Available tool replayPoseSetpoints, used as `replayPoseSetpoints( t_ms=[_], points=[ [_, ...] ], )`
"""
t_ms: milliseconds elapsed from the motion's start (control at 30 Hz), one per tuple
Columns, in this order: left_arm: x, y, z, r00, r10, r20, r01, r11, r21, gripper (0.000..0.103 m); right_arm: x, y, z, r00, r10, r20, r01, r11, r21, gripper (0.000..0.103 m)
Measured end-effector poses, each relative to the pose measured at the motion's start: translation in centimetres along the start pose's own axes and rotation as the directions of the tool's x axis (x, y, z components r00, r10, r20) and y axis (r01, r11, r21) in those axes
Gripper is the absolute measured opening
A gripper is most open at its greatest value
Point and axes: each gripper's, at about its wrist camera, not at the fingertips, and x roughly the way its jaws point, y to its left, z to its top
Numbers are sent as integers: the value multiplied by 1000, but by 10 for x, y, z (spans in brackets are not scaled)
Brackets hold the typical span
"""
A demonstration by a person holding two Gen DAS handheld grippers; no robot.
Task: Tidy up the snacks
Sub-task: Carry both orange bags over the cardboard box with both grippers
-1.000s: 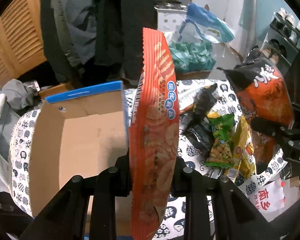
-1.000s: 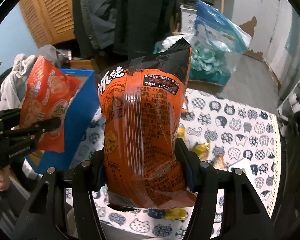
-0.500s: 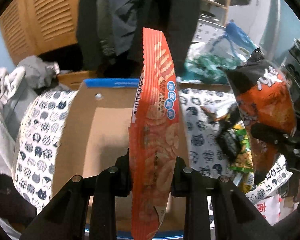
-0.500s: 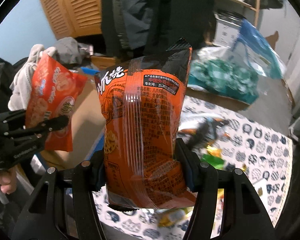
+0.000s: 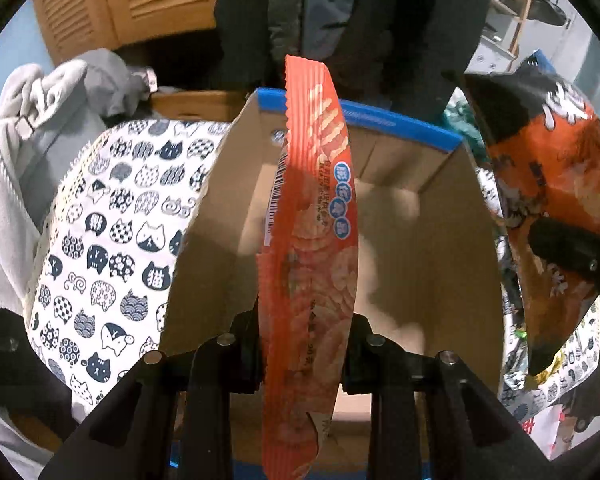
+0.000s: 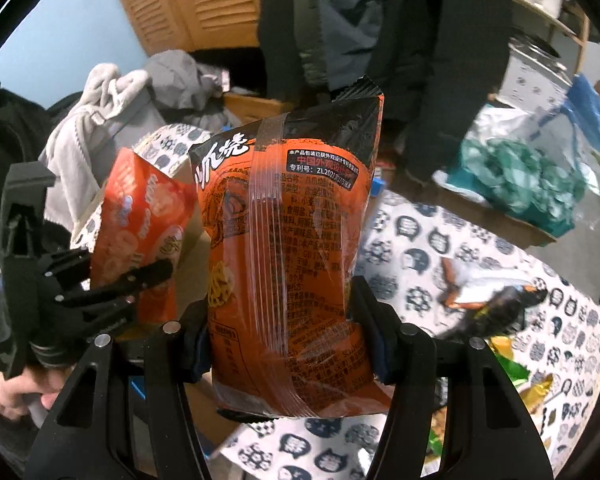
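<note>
My left gripper (image 5: 306,344) is shut on a red chip bag (image 5: 312,240), held upright and edge-on above the open cardboard box (image 5: 428,248) with a blue rim. My right gripper (image 6: 284,340) is shut on an orange and black snack bag (image 6: 288,248), held upright to the right of the box; this bag also shows at the right of the left wrist view (image 5: 552,200). The left gripper (image 6: 112,292) and its red bag (image 6: 144,220) show at the left of the right wrist view. The box looks empty inside.
A cat-print cloth (image 5: 112,240) covers the table (image 6: 420,240). Several loose snack packets (image 6: 488,300) lie on it at the right. Grey clothes (image 5: 40,128) pile at the left. A clear bag of green items (image 6: 520,172) stands at the back right. Dark coats hang behind.
Both grippers have swung left with their bags. The red bag is now over the middle of the box, and the orange bag has come closer to the box's right wall.
</note>
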Motion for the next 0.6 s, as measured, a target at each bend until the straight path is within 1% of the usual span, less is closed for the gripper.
replayPoseSetpoints(
  t_ms=[167, 300, 467, 600],
  points=[
    [15, 9, -6, 999, -7, -51, 7, 1000, -7, 27, 22, 14, 8, 999, 17, -42, -17, 1000, -15, 60],
    [22, 14, -10, 997, -1, -75, 0, 1000, -9, 27, 38, 27, 12, 996, 25, -80, -28, 999, -37, 60],
    [34, 18, -18, 992, -17, -128, 15, 1000, -18, 27, 58, 38, 9, 992, 22, -123, -29, 998, -56, 60],
    [44, 16, -24, 986, 0, -166, 0, 1000, -1, 27, 78, 43, 3, 985, 16, -170, -27, 998, -62, 60]
  ],
)
